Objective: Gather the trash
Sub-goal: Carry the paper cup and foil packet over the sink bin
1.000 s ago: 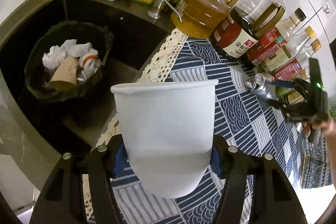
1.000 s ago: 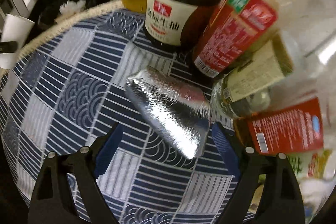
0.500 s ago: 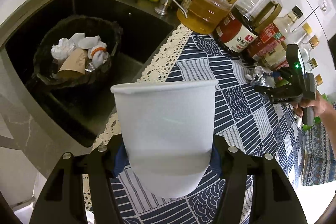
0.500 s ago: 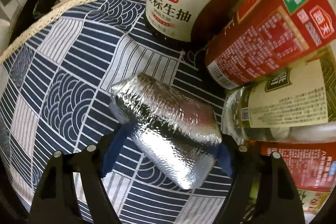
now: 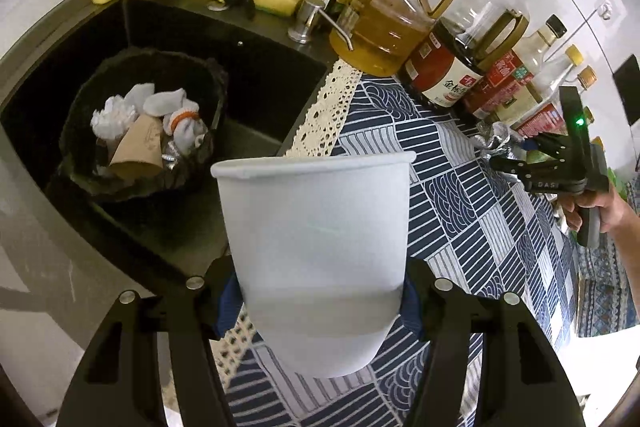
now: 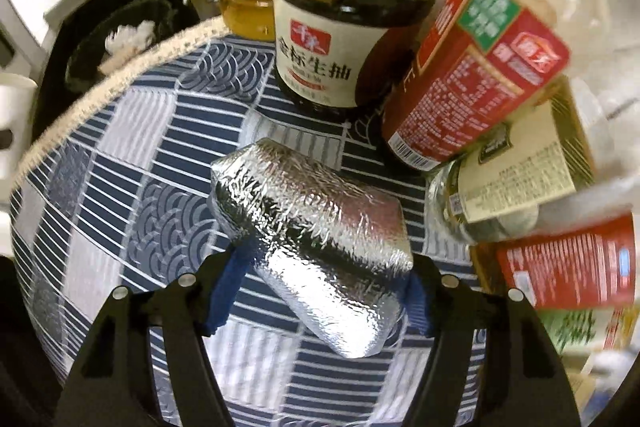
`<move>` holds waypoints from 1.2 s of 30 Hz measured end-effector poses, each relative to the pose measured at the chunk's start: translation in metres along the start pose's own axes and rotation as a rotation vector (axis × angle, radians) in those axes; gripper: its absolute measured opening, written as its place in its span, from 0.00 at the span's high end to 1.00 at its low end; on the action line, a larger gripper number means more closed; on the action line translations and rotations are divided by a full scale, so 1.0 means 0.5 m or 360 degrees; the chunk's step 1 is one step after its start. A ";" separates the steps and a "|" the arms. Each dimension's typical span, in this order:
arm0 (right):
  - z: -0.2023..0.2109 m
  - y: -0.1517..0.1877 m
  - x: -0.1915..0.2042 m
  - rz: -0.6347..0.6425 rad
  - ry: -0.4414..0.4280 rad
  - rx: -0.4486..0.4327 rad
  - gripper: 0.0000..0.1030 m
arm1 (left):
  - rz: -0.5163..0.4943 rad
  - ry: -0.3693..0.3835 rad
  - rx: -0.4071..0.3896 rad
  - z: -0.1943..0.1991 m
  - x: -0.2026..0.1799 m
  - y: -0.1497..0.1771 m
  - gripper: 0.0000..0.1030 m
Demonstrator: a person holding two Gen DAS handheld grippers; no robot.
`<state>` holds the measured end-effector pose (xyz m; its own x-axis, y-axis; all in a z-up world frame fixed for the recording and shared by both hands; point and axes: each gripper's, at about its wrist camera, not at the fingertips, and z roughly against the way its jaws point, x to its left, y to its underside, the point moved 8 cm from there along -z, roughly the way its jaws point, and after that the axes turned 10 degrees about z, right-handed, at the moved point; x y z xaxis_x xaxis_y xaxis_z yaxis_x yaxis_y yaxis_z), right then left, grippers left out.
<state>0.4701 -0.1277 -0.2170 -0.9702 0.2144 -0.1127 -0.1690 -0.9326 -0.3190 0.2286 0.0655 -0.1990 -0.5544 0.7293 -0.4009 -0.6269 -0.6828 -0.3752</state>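
The left gripper holds a white cup upright between its fingers, above the near edge of the blue patterned cloth on the table. Beyond it, a black bin sits in the sink, filled with crumpled paper. The right gripper has its fingers closed on a foil packet, just beside a row of sauce bottles.
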 end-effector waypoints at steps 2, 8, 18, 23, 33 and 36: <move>0.017 0.005 0.010 -0.0069 -0.0007 -0.0018 0.34 | -0.0028 0.0014 0.0015 0.000 0.005 -0.010 0.41; 0.047 0.002 0.075 -0.0249 -0.0049 -0.0030 0.34 | -0.0151 0.0066 0.0040 0.008 0.032 -0.052 0.41; 0.023 -0.098 0.291 -0.0420 -0.0216 -0.0085 0.34 | -0.0330 0.0138 0.0112 0.008 0.101 -0.120 0.41; 0.016 -0.169 0.378 -0.0519 -0.0332 -0.0139 0.34 | -0.0374 0.0142 0.0141 0.011 0.153 -0.151 0.41; 0.002 -0.379 0.523 -0.0663 -0.0593 -0.0264 0.34 | -0.0332 0.0063 0.0125 0.040 0.309 -0.226 0.41; -0.011 -0.437 0.548 -0.0692 -0.0634 -0.0272 0.34 | -0.0287 0.0039 0.0115 0.045 0.352 -0.248 0.41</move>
<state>0.2421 0.1366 -0.1831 -0.8144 0.4093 0.4114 -0.5659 -0.7169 -0.4071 0.1964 0.2794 -0.2044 -0.4168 0.8377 -0.3529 -0.7529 -0.5356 -0.3823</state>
